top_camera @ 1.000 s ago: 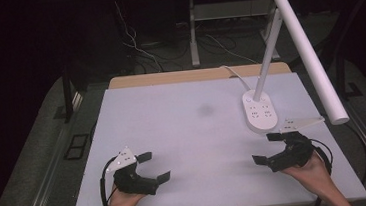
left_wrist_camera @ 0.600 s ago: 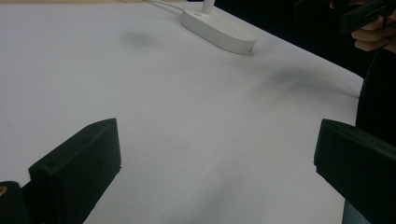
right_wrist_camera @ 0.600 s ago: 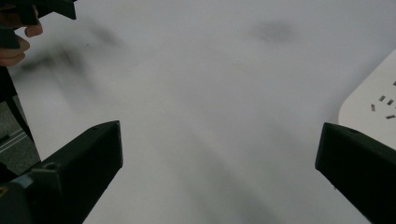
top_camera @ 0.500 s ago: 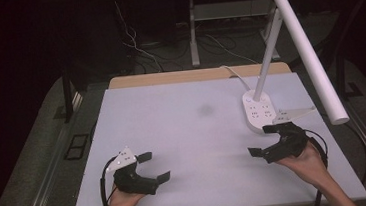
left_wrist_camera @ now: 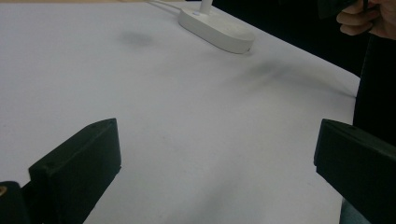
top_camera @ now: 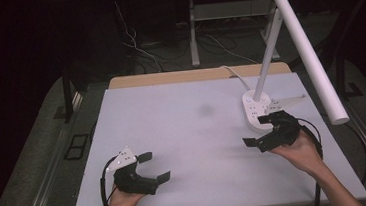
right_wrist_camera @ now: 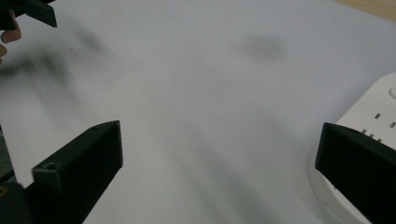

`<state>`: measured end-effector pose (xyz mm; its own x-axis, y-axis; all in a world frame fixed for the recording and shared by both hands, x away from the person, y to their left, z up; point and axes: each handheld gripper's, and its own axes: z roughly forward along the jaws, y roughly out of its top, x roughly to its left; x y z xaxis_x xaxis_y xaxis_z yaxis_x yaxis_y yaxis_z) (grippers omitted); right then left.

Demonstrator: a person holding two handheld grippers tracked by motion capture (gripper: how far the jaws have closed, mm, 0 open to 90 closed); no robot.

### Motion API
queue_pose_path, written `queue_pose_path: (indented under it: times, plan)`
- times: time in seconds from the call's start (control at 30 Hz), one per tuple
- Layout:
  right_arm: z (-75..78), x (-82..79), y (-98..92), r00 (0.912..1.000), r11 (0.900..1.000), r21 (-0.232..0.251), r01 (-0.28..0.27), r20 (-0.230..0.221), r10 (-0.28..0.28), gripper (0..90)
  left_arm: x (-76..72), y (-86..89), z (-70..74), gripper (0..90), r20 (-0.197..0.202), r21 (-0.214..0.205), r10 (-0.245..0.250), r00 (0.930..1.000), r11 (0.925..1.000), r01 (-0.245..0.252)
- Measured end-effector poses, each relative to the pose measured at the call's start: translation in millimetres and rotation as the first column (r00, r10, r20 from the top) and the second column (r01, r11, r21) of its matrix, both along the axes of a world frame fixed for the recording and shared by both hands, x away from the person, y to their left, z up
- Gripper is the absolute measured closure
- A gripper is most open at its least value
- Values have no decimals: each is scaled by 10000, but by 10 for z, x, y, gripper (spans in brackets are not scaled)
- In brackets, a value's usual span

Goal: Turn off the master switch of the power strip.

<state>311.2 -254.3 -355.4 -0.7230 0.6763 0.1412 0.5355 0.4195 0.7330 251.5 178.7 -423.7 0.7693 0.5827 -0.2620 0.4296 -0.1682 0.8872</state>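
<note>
Change since earlier: right tongs have travelled up the desk toward the lamp base over the last second; left tongs have kept their place near the front edge.
Right tongs, opening: jaws spread wide and nothing between them. In the right gripper view one jaw stands over bare desk at the left and the other overlaps the white lamp base at the right edge; whether that jaw touches the base cannot be told.
Right tongs, place: just beside the near end of the lamp base, at the desk's right side.
Right hand: wrapped around the tool from behind and below, forearm coming in from the lower right corner, black cable looping round the wrist.
Left tongs, opening: jaws wide apart, gripping nothing, with plain white desk between them in the left gripper view.
Left tongs, place: low over the front left of the desk, pointing toward the middle and right, a grey three-cornered plate on top.
Left hand: grips the handle from the near edge, with only a little of the forearm in view.
Lamp: white base with buttons on top, slanted stem, long tube head reaching out over the desk's right edge.
Desk surface: white, with a faint grey smudge near the centre.
Gap between the tools: well apart, one at each side.
</note>
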Motion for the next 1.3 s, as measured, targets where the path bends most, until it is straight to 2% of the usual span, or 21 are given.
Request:
queue_pose_path:
  times: [0.4,1.17,1.3]
  plan:
    - [96,204,56,9999,9994,-343,-35,168,41,1,3,-2,-4,0,-38,-10,-39,10000,10000,39]
    - [152,673,75,9987,9928,-1089,492,157,-478,1,8,-3,-9,0,-70,25,-105,9999,9999,105]
    - [142,757,63,9980,9883,-1402,604,288,-569,79,10,-2,-10,0,-79,16,-116,9999,9999,116]
